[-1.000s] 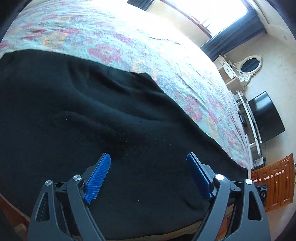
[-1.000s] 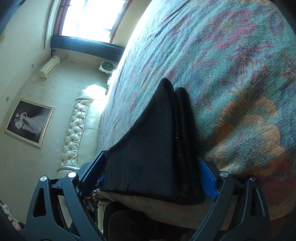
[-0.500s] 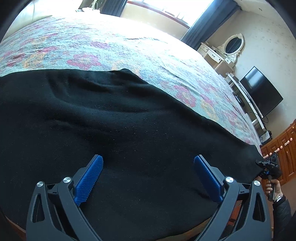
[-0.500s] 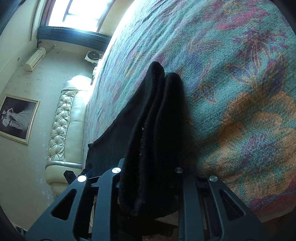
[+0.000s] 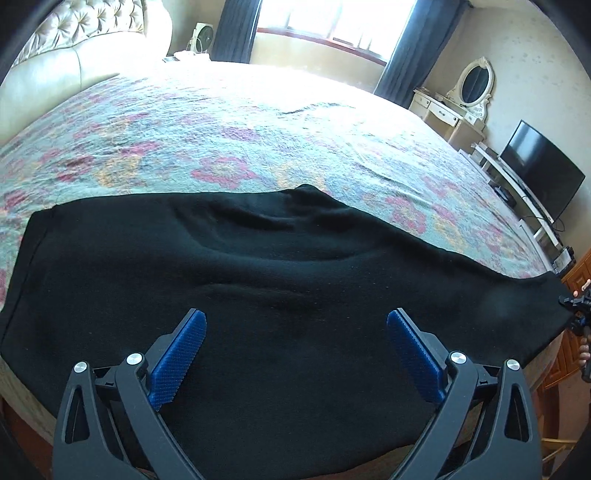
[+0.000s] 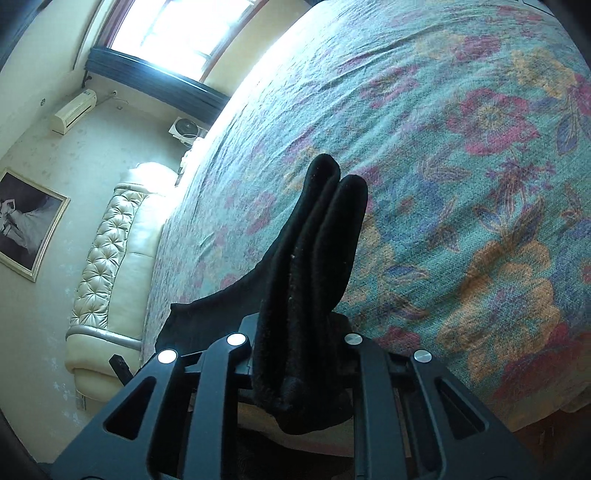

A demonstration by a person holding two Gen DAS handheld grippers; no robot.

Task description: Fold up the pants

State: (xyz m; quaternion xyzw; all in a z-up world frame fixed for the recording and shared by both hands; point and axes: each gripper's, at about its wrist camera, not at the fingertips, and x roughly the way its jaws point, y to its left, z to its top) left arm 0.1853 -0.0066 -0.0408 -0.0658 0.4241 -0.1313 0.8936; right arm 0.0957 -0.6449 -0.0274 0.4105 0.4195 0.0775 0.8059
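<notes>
Black pants (image 5: 258,280) lie spread along the near edge of a bed with a floral cover (image 5: 258,122). My left gripper (image 5: 295,332) hovers just above the wide part of the pants, jaws wide open, blue pads (image 5: 177,350) clear of the cloth. At the far right of that view the leg end reaches the other gripper (image 5: 576,314), held by a hand. In the right wrist view my right gripper (image 6: 299,354) is shut on the bunched leg end of the pants (image 6: 317,258), which stands up in folds between the jaws, lifted off the floral cover (image 6: 480,147).
A cream tufted headboard (image 5: 55,62) stands at the bed's far left. A dressing table with an oval mirror (image 5: 474,81) and a television (image 5: 539,166) line the right wall. Wooden drawers (image 5: 580,273) sit by the bed's right corner. The window (image 5: 332,18) is bright.
My right gripper closed on the leg end, bunched it, and rose off the bed. My left gripper widened a little and rolled, bringing the headboard and window into view.
</notes>
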